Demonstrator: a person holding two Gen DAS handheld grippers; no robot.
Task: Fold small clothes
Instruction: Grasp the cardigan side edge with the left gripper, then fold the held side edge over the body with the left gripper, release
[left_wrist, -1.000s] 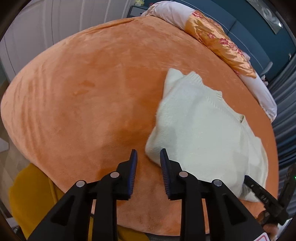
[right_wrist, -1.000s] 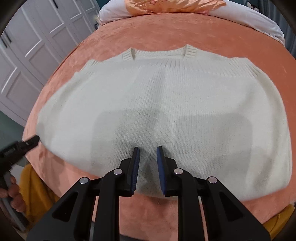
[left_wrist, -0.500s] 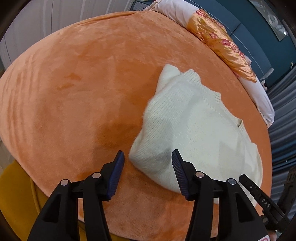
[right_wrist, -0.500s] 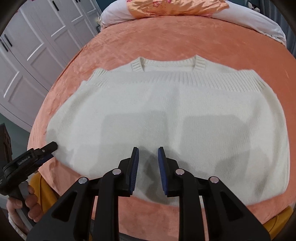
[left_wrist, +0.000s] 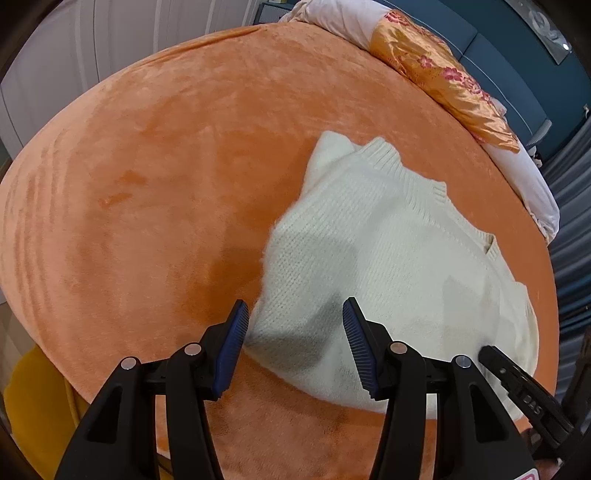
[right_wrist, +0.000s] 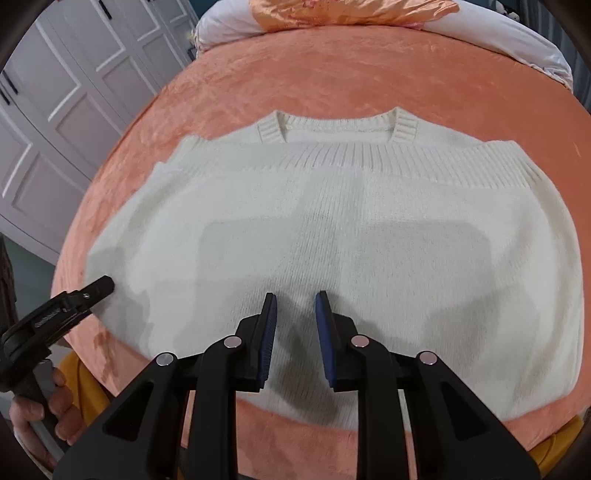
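The cream sweater (right_wrist: 332, 229) is lying near the front edge of the orange bed (left_wrist: 166, 166), already partly folded, I'd say: sleeves look tucked away, hem ribbing lying just below the collar. The left gripper (left_wrist: 293, 343) is hovering with claws spread wide around the sweater's near left corner, gripping nothing. The right gripper (right_wrist: 295, 328) is poised over the near edge, claws slightly parted, empty. Probably another fold remaining.

Cream ribbed-knit sweater (right_wrist: 332, 229), orange plush bedspread (left_wrist: 166, 184), gold floral pillow (left_wrist: 443, 77)
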